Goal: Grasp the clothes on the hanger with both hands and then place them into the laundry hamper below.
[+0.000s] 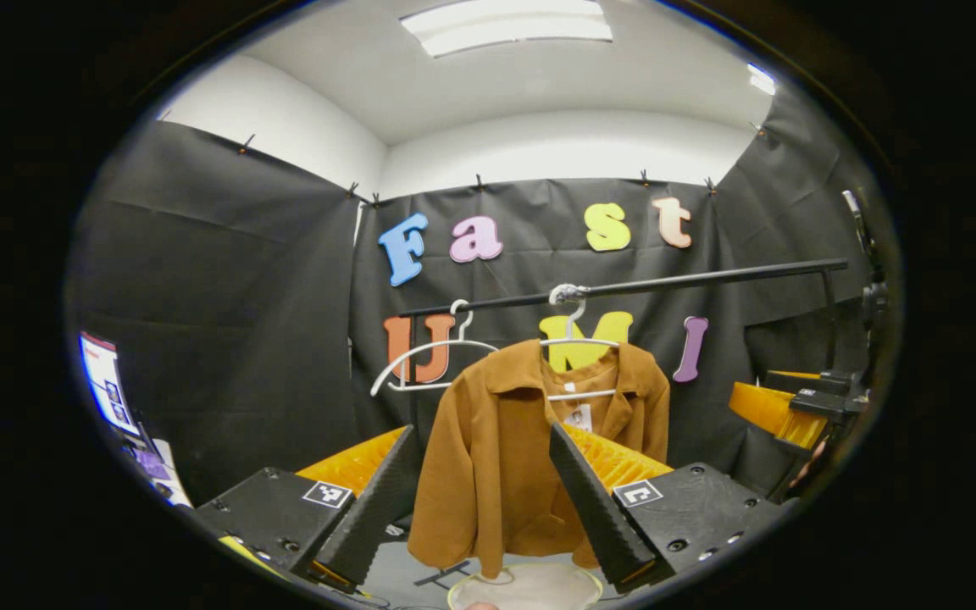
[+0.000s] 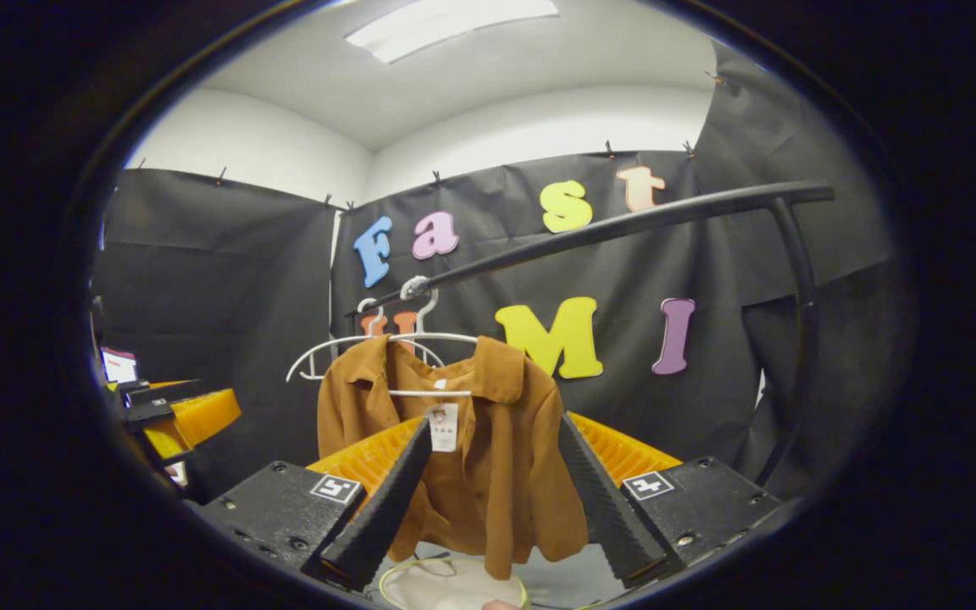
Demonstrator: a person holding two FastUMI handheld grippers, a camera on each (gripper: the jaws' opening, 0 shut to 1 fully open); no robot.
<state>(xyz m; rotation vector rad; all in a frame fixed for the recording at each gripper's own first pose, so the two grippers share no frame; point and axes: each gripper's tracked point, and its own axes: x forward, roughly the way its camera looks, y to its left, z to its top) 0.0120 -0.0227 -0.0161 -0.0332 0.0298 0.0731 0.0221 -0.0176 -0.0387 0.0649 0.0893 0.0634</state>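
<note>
A brown shirt (image 1: pixel 496 449) hangs on a white hanger (image 1: pixel 577 343) from a black rail (image 1: pixel 666 284). Below it lies the round pale hamper (image 1: pixel 530 587), partly cut off. My left gripper (image 1: pixel 488 508) is open, its fingers framing the shirt's left half from a distance. In the right gripper view the same shirt (image 2: pixel 479 457) hangs on its hanger (image 2: pixel 420 339) under the rail (image 2: pixel 623 224), above the hamper (image 2: pixel 454 585). My right gripper (image 2: pixel 488 508) is open in front of the shirt, apart from it. The right gripper (image 1: pixel 793 407) also appears at the left gripper view's right edge.
A second, bare white hanger (image 1: pixel 429 360) hangs left of the shirt on the rail. The rail's upright post (image 2: pixel 797 339) stands at the right. A screen (image 1: pixel 102 381) and papers sit at the far left. My left gripper (image 2: pixel 170 411) shows at the right gripper view's left edge.
</note>
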